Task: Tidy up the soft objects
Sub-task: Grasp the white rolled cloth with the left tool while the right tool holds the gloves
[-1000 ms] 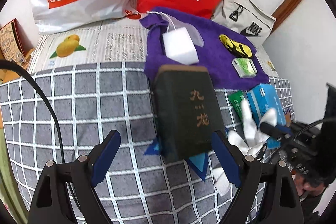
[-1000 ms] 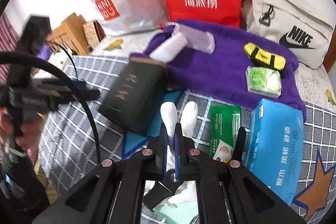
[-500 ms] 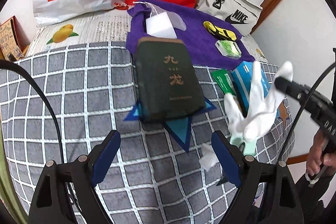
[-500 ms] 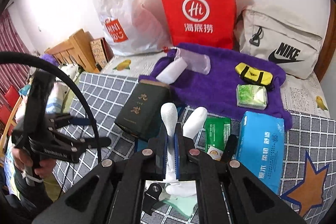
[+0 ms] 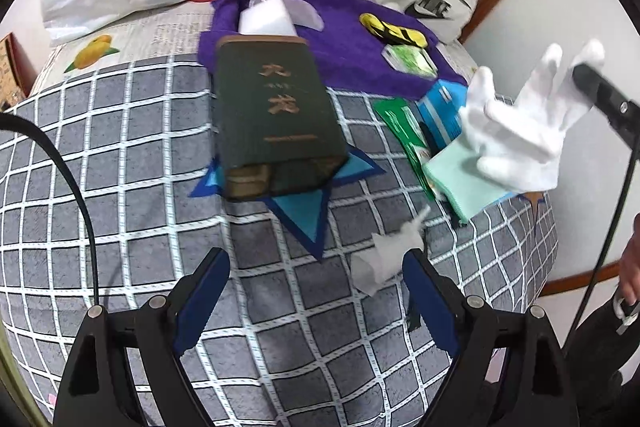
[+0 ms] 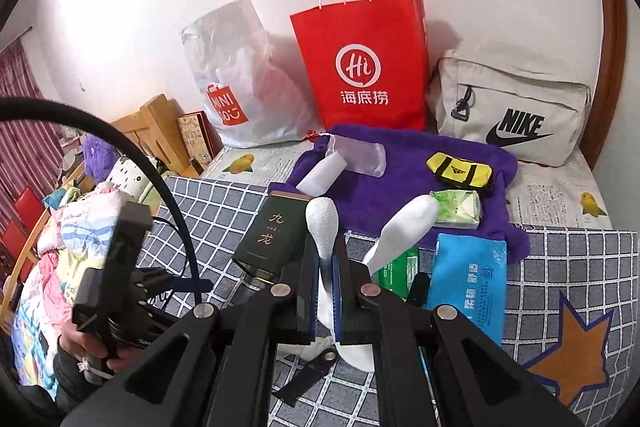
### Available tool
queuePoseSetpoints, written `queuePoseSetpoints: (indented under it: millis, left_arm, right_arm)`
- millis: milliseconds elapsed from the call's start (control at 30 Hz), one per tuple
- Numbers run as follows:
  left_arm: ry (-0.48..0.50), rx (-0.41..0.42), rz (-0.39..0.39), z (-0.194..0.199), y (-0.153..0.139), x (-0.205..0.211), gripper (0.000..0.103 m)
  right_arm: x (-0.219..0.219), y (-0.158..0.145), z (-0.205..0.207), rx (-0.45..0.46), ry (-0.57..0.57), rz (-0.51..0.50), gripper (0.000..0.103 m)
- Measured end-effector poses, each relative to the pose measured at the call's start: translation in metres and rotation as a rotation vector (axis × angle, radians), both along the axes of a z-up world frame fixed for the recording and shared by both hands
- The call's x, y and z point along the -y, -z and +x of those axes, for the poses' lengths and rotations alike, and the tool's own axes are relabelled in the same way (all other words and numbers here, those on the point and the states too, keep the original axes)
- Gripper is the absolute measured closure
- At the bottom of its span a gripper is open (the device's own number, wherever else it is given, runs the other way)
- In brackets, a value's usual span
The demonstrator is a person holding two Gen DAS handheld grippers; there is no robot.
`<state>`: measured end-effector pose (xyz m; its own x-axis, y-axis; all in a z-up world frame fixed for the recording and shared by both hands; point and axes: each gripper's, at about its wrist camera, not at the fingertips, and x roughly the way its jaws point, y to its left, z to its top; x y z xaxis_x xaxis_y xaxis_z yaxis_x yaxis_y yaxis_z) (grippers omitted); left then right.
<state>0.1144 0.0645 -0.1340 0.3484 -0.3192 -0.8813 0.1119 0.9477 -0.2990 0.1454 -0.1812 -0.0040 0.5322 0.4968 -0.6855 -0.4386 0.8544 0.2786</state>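
So far only the white fabric glove point(image 5: 520, 131) is lifted off the bed, clenched in the right gripper point(image 6: 327, 283) jaws; the left gripper point(image 5: 316, 291) gapes empty, other items unsorted.

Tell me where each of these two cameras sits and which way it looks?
Left wrist view: sits on the left tool, looking down its open blue fingers at the grey checked bedspread and dark green box; a hand shows at the right edge.
Right wrist view: sits on the right tool, shut on a white fabric glove, facing the red paper bag; a hand grips the other tool lower left.
Shared: the box, glove, bag and purple fleece blanket.
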Motion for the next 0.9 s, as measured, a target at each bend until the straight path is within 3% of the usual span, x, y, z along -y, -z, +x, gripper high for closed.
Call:
queuePoseSetpoints:
  millis: [333, 567, 733, 900]
  left_arm:
    - [0.083, 0.036, -0.009, -0.007, 0.005, 0.039, 0.016]
    - [0.15, 0.049, 0.114, 0.002, 0.024, 0.073, 0.017]
    - [0.183, 0.062, 0.189, 0.005, 0.036, 0.088, 0.037]
    - [0.227, 0.053, 0.182, 0.01, 0.042, 0.094, 0.075]
  right_arm:
    - [0.028, -0.019, -0.031, 0.051, 0.02, 0.018, 0.097]
    - [0.041, -0.014, -0.047, 0.04, 0.026, 0.008, 0.097]
    - [0.048, -0.004, -0.049, 0.02, 0.041, 0.016, 0.097]
    - [0.053, 0.006, -0.047, -0.001, 0.055, 0.022, 0.097]
